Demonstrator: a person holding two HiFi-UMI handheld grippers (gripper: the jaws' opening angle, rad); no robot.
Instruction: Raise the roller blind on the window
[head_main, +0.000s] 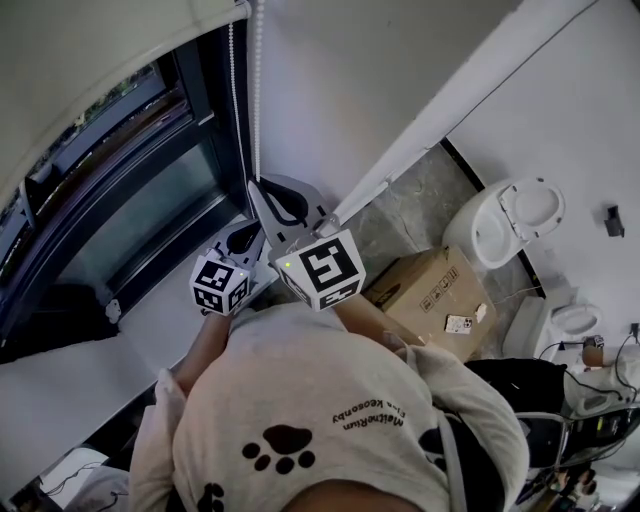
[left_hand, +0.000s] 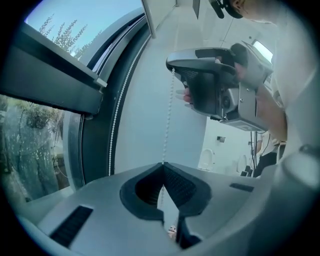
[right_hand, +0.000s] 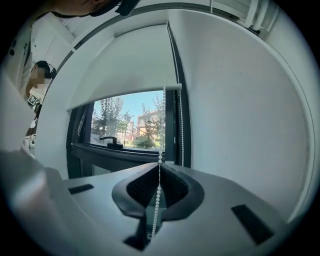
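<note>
- Head view: the roller blind (head_main: 90, 60) hangs over the far top of the window (head_main: 130, 190). Its bead chain (head_main: 258, 90) drops as two strands along the window's right edge. Both grippers meet it there, the right gripper (head_main: 258, 188) farther up the chain and the left gripper (head_main: 250, 232) nearer the person.
- Left gripper view: the left gripper (left_hand: 163, 164) is pinched shut on one strand of the bead chain (left_hand: 169, 115). The strand runs straight up from the jaws to the right gripper (left_hand: 215, 80), which grips the same strand higher up. The other strand (left_hand: 117, 125) hangs free to the left, beside the window frame.
- Right gripper view: the right gripper (right_hand: 160, 162) is clamped on the bead chain (right_hand: 164, 100). The chain rises vertically to the blind's right end. The roller blind (right_hand: 125, 65) covers only the upper part of the window (right_hand: 130, 125).
- Judgement: any pull must follow the chain's upright line, downward. The right gripper, being higher, has more travel.
</note>
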